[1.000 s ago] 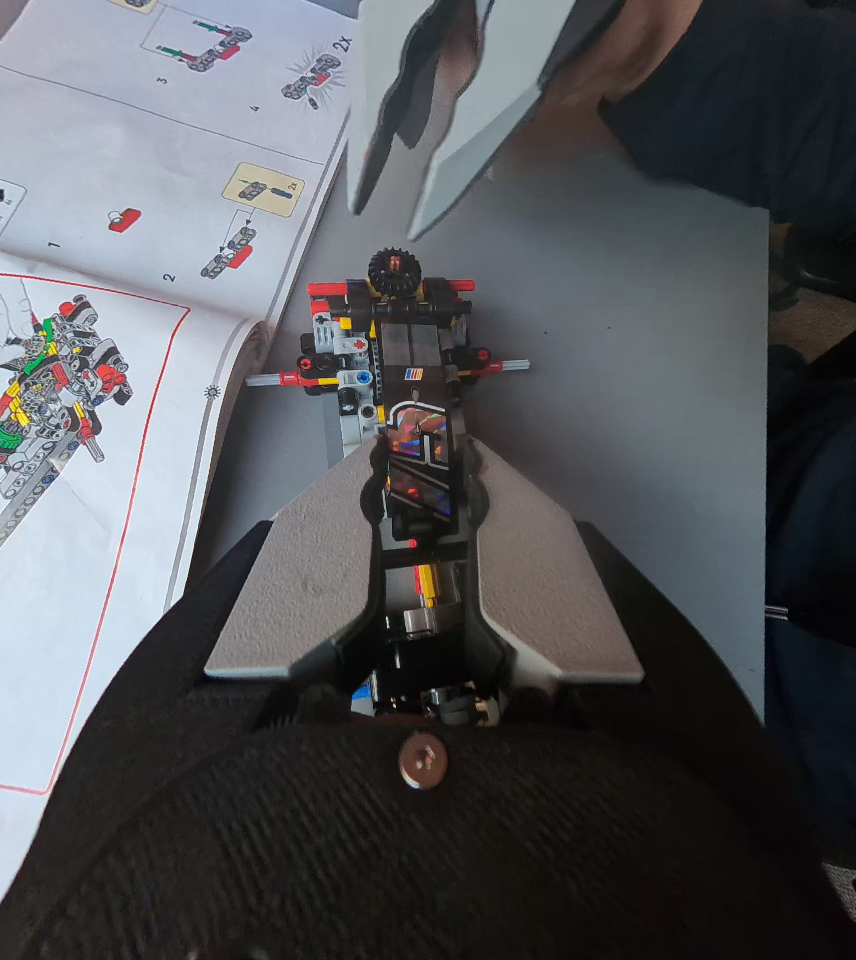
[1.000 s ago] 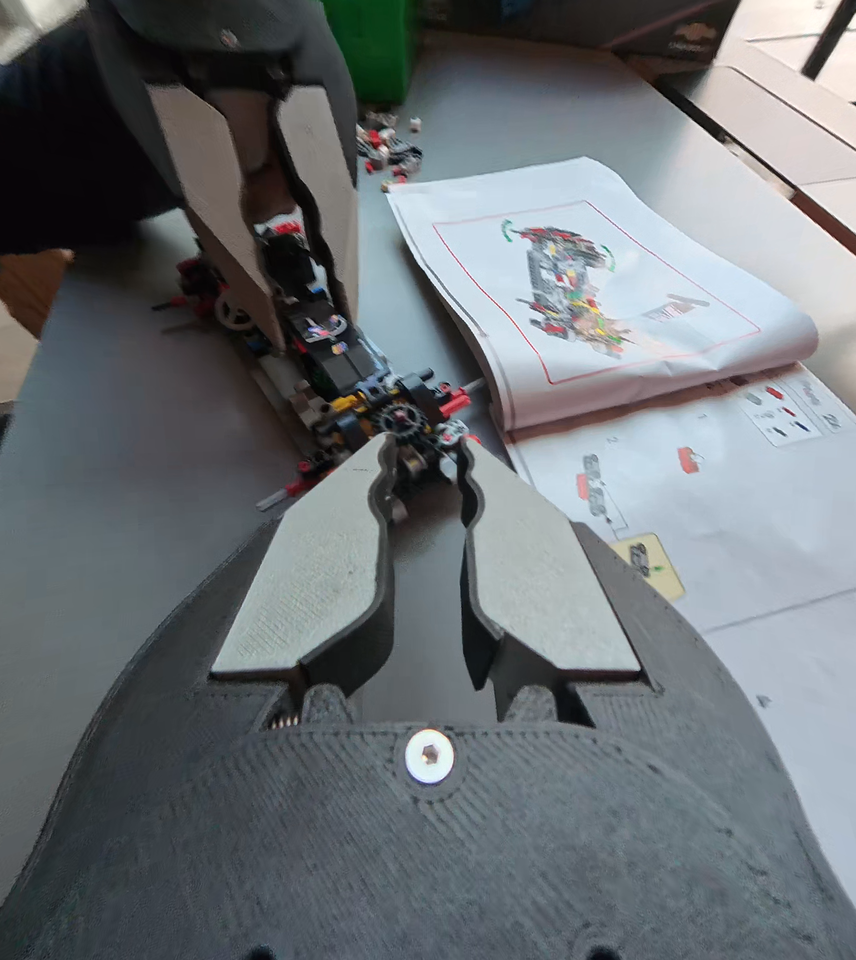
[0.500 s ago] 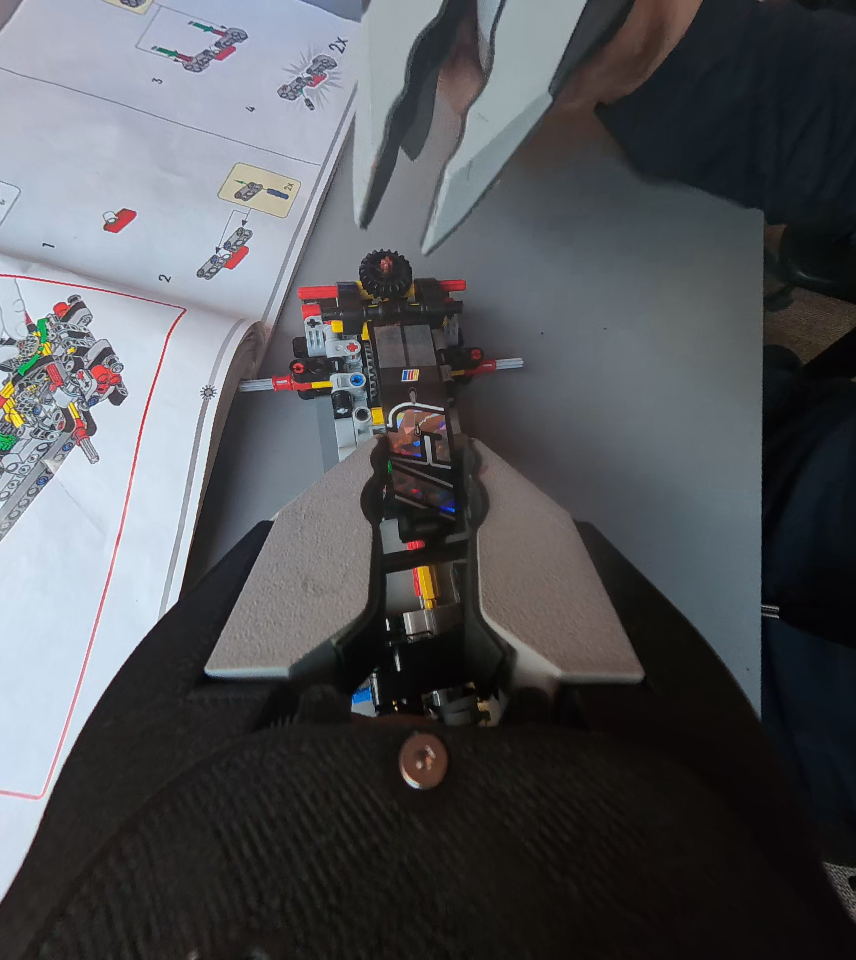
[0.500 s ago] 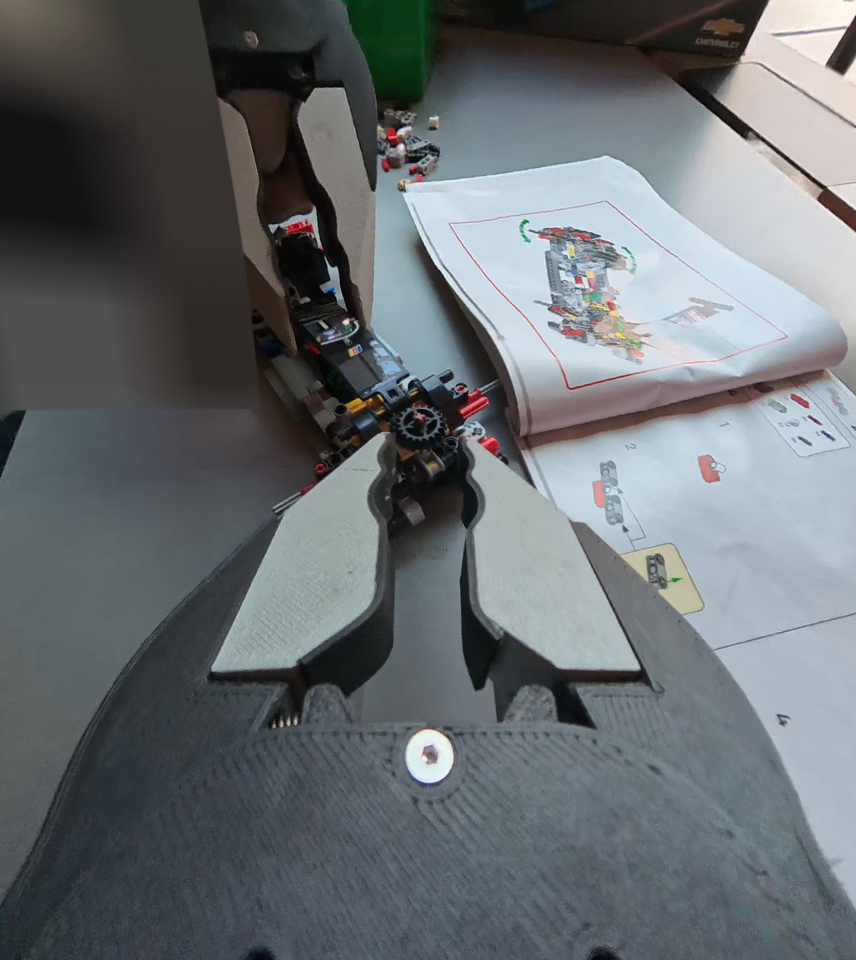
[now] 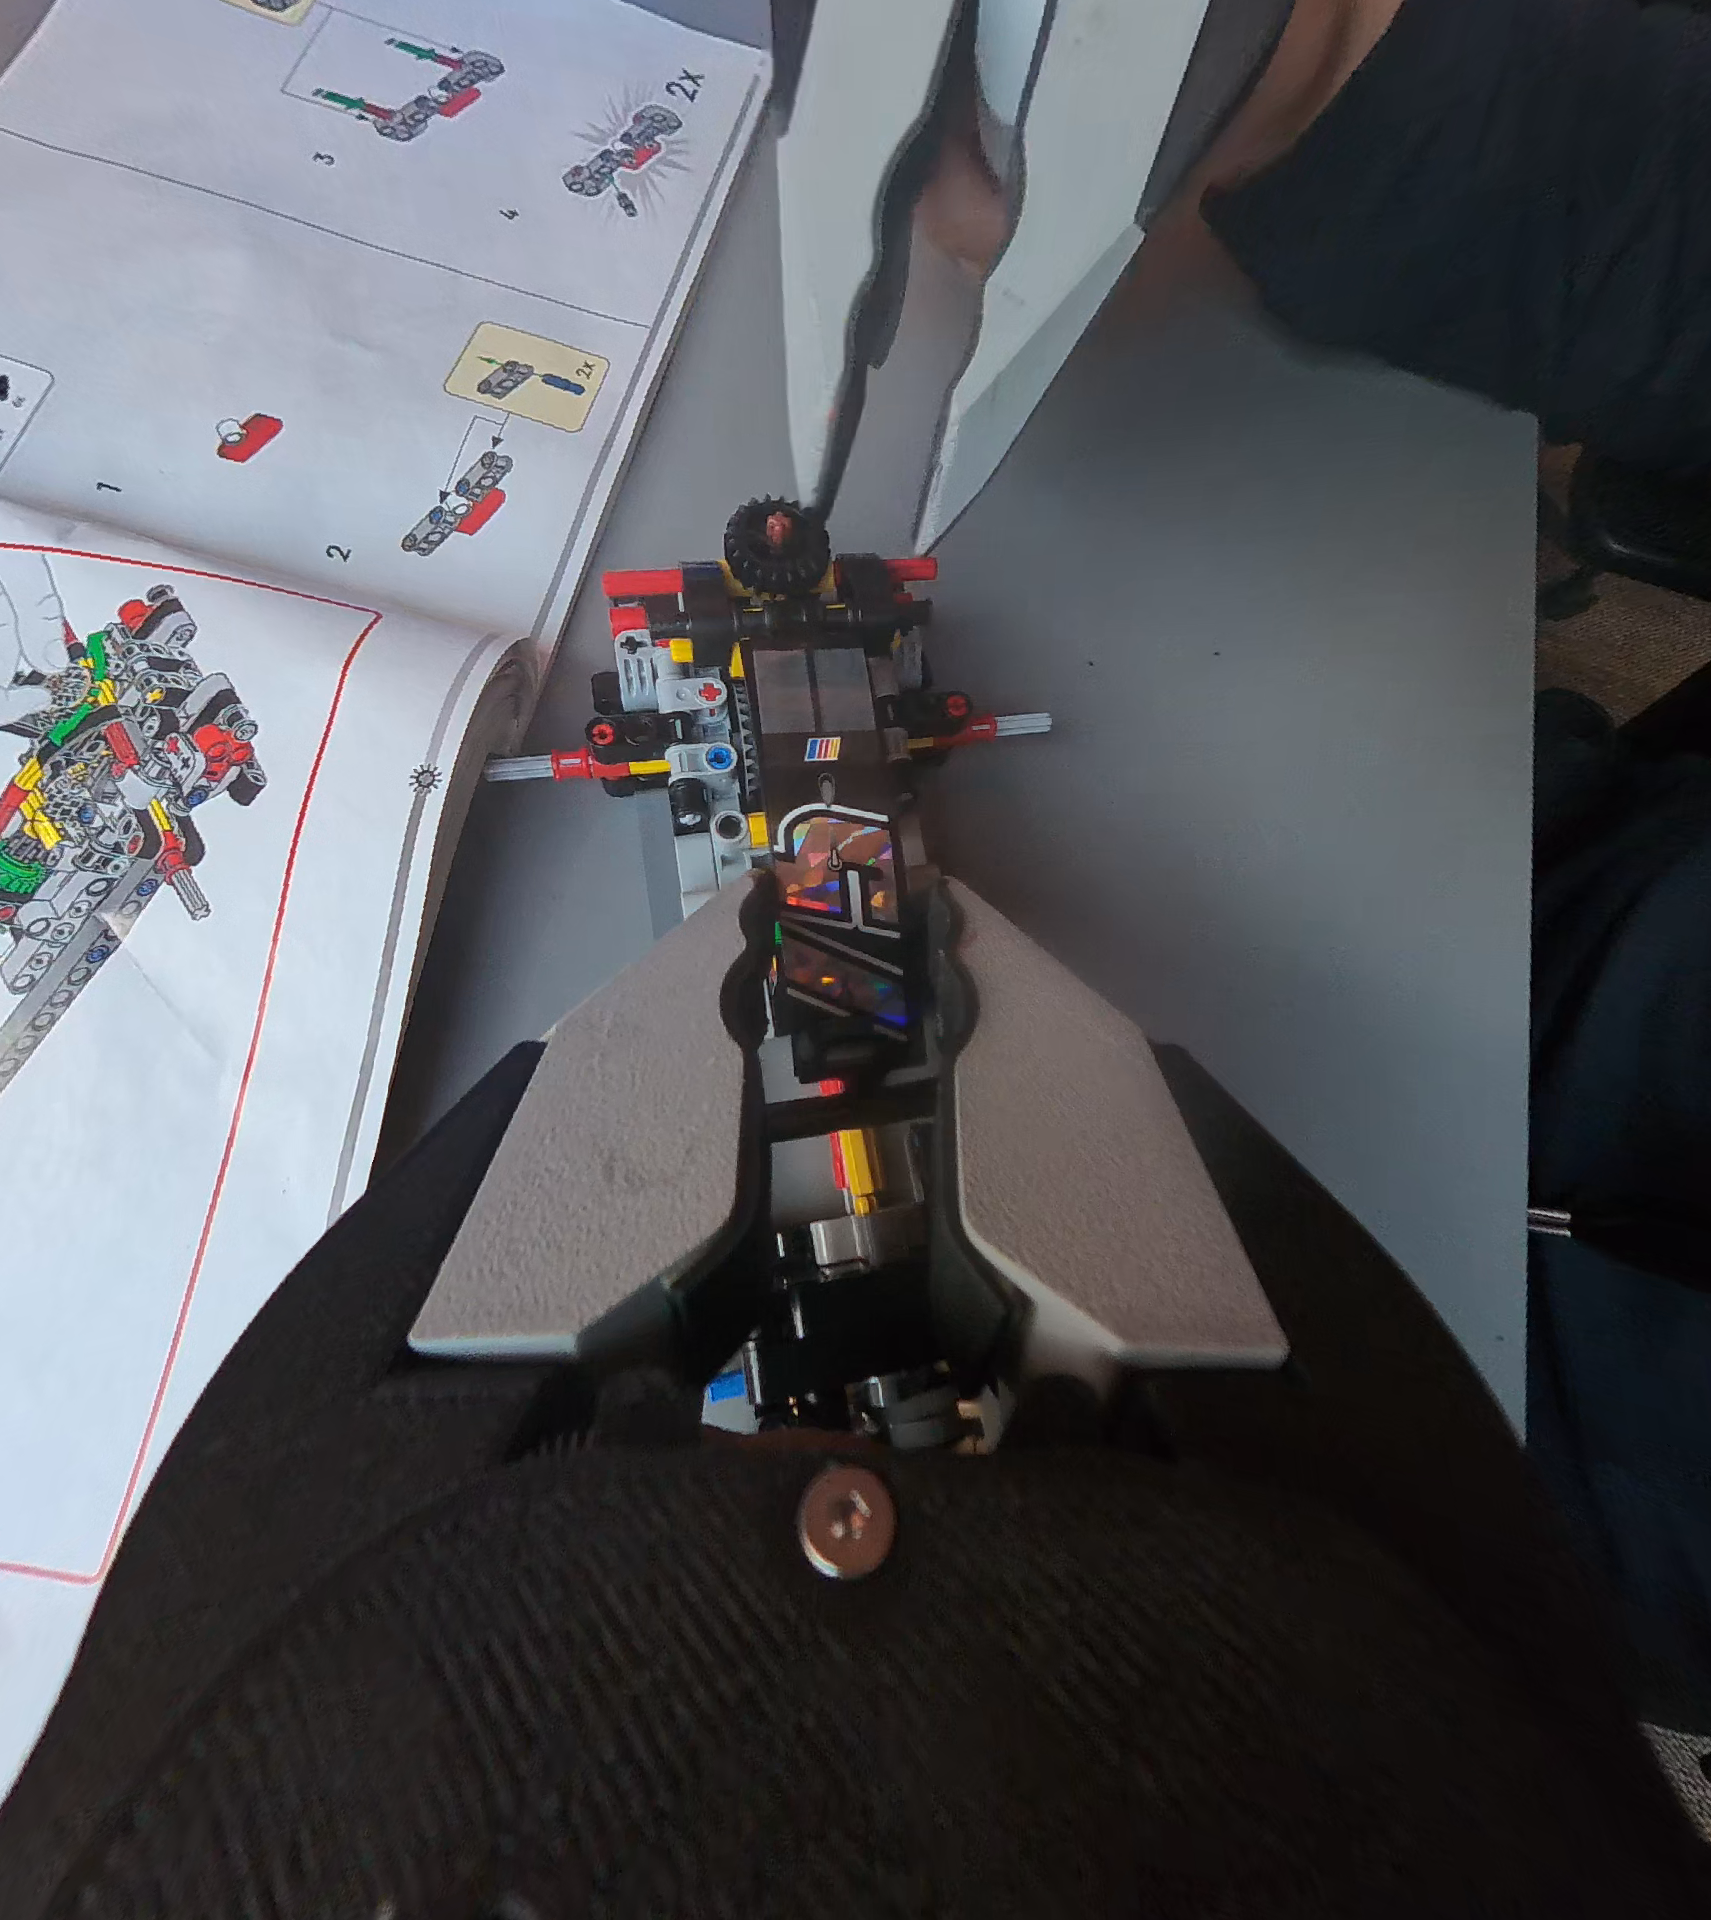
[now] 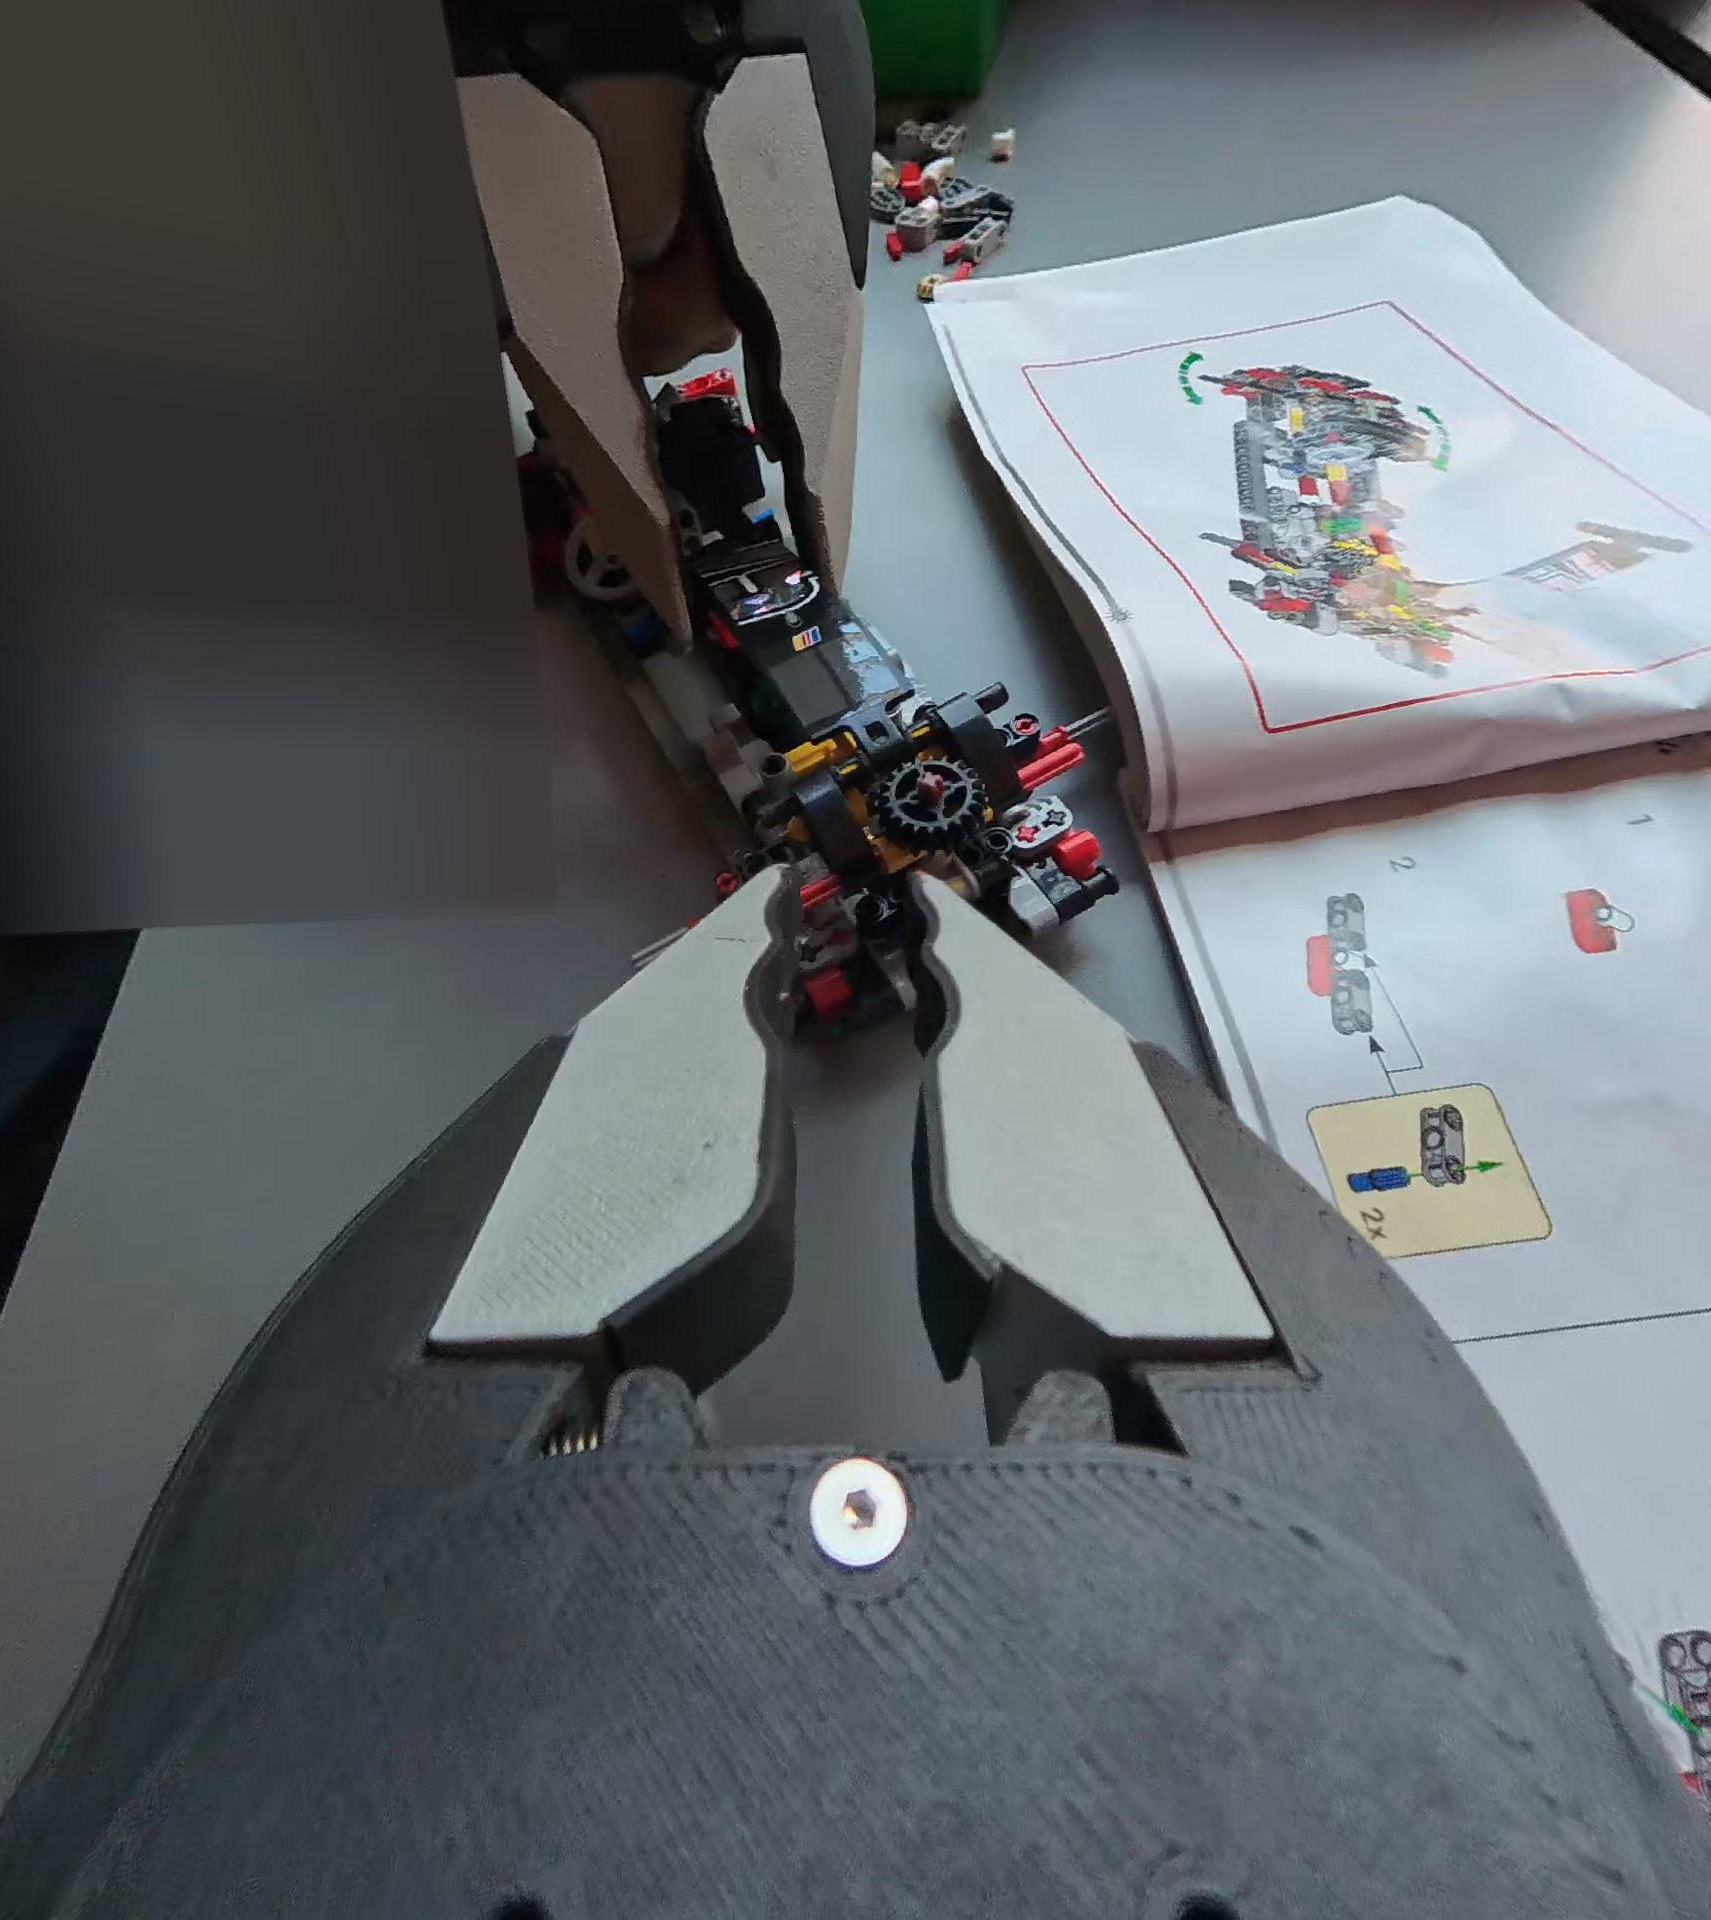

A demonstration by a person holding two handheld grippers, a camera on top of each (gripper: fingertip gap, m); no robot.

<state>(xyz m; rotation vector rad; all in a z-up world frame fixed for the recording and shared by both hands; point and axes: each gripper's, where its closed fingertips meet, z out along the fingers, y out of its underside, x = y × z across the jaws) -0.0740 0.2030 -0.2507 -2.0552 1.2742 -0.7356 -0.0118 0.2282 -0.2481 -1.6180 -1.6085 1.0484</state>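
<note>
L gripper (image 5: 846,935) clamped on black body of brick-built car chassis (image 5: 789,727), R gripper (image 6: 856,914) pinching chassis front end below black gear (image 6: 934,800), chassis on grey table (image 5: 1246,727), open instruction booklet (image 5: 207,520) beside it, loose bricks (image 6: 944,203) farther back.

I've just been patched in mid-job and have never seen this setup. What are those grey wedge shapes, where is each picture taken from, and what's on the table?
There is no robot arm: a person holds a two-finger gripper in each hand, each with a camera looking along its grey fingers. In the left wrist view, the left gripper is closed on the black body of a brick-built model car chassis lying on the grey table. In the right wrist view, the right gripper has its fingertips around small red and black parts at the chassis end, below the black gear; whether they press is unclear. An open instruction booklet lies beside it, with loose bricks farther back.
</note>
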